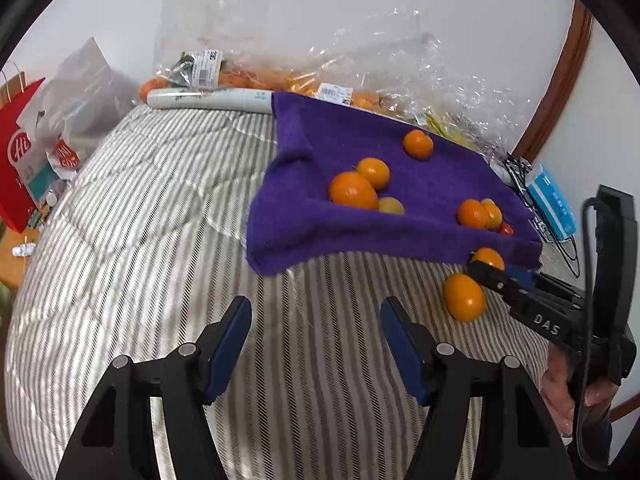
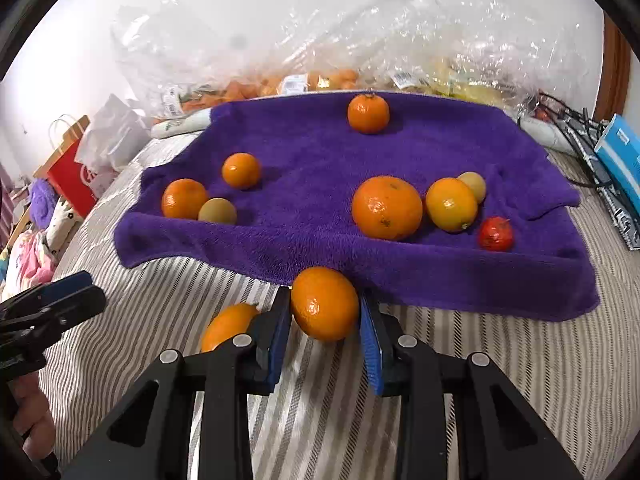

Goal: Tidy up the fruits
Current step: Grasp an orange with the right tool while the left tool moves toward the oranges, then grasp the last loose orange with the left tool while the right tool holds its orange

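Right gripper (image 2: 325, 312) clamped on an orange (image 2: 324, 303), blue pads pressed to both flanks of the fruit, just off the near hem of the purple towel (image 2: 320, 152). Held orange poised over the striped quilt (image 2: 480, 380); contact with the fabric beneath cannot be told. Second orange (image 2: 228, 326) just outside the left jaw, on the quilt, partly hidden behind that finger.

Beyond the right jaws, on the towel: large orange (image 2: 387, 207) straight ahead; yellowish orange (image 2: 451, 204) touching its right side, with a pale small fruit (image 2: 474, 186) tucked behind; small red fruit (image 2: 496, 233) farther right, near the towel's fold. Ahead and left: orange (image 2: 184, 198) touching a dull greenish fruit (image 2: 217, 211), smaller orange (image 2: 241, 170) just behind them. Lone mandarin (image 2: 368, 113) at the far edge of the towel.

Left gripper (image 1: 316, 320) with jaws apart, nothing between the pads, over bare striped quilt. Towel's near corner ahead of its jaws; right gripper's tip well off to the right of them.

Past the towel: crinkled clear plastic bags (image 2: 360, 40) of produce against the wall. Blue box (image 2: 620, 152) and cables far right. Red paper bag (image 1: 16, 148) far left. Hand (image 1: 568, 392) on the right gripper's grip.
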Tool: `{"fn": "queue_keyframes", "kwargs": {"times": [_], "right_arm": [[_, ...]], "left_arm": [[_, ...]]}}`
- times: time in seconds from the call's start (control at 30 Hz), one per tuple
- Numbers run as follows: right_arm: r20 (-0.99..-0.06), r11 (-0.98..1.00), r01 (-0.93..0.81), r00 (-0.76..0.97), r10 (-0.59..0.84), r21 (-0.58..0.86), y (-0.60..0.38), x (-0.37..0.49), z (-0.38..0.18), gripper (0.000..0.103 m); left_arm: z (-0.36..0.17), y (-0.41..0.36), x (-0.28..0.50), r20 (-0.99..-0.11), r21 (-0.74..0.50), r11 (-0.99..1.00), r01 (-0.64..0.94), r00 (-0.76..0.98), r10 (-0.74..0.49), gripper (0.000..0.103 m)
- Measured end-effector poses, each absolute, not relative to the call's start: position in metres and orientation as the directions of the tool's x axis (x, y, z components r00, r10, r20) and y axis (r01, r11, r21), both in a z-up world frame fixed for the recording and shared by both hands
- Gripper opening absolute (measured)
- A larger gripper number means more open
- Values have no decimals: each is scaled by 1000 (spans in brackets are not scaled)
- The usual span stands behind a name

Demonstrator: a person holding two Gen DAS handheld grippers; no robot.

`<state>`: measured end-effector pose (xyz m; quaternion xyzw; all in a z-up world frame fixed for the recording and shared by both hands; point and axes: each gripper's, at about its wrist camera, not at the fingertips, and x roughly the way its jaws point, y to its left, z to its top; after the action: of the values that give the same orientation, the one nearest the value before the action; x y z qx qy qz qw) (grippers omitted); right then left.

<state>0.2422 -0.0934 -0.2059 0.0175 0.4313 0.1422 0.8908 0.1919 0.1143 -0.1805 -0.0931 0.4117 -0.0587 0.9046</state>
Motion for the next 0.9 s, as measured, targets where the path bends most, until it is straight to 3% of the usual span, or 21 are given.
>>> {"fn": "queue_keyframes", "kwargs": {"times": [0.23, 0.47, 0.67, 0.73, 0.8, 0.9], "right_arm": [[-741, 973, -204, 635, 217, 110, -128, 214, -192, 33], [-734, 994, -105, 672, 99, 38, -181, 191, -192, 33], [-732, 994, -39, 674, 99, 99, -220, 186, -197, 33], [-727, 994, -24, 681, 91, 102, -226, 184, -199, 33], [-723, 995, -20, 686, 82, 94, -228, 182, -200, 33], [-724, 995, -23, 684, 90, 102, -227, 183, -206, 33]], "left_arm": [[-187, 86, 188, -744, -276, 958, 81, 613, -266, 65], [-191, 37, 193, -747, -238, 961, 143, 605, -275, 64], [-185, 2, 209, -732, -209, 968, 135, 635, -247, 64], [-189, -4, 217, -748, -184, 976, 117, 628, -216, 57], [-196, -9, 223, -766, -164, 983, 85, 616, -181, 41], [-198, -12, 226, -761, -120, 991, 64, 635, -133, 31]]}}
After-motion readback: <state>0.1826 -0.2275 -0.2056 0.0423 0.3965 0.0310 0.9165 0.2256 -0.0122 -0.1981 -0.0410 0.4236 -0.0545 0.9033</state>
